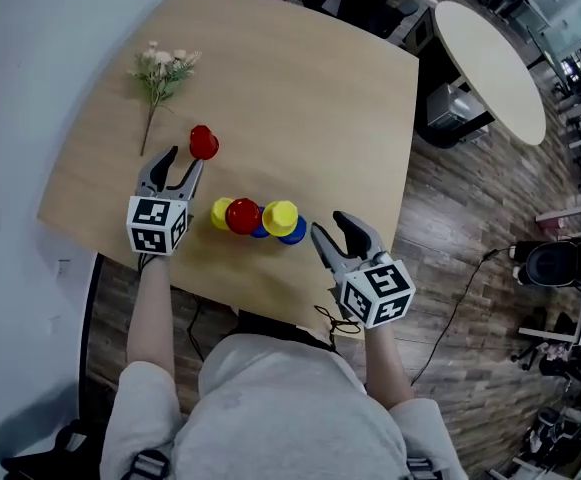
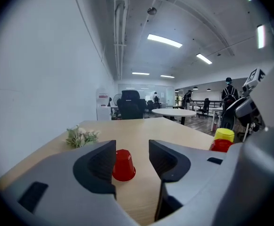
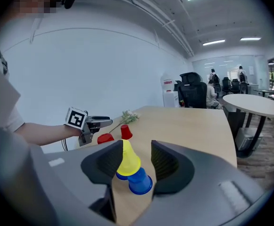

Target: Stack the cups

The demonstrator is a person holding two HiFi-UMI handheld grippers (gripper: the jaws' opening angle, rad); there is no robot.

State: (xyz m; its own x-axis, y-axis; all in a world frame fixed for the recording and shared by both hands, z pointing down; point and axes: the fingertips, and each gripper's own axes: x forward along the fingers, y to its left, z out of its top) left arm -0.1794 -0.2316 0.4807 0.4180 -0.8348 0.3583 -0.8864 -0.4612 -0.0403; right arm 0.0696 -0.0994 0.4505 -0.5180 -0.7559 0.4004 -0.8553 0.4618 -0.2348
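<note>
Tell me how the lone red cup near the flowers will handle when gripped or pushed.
The red cup looks like thin plastic, so it is probably light and easy to squash. It stands upside down on its wide rim, so it should slide rather than tip.

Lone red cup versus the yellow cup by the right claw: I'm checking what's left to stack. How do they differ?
The red cup stands alone, apart from the others; the yellow cup is in the cluster and seems to sit over a blue cup. The red cup lies just ahead of the left claw; the yellow cup ahead of the right claw. Both are upside down, and neither is gripped.
</note>
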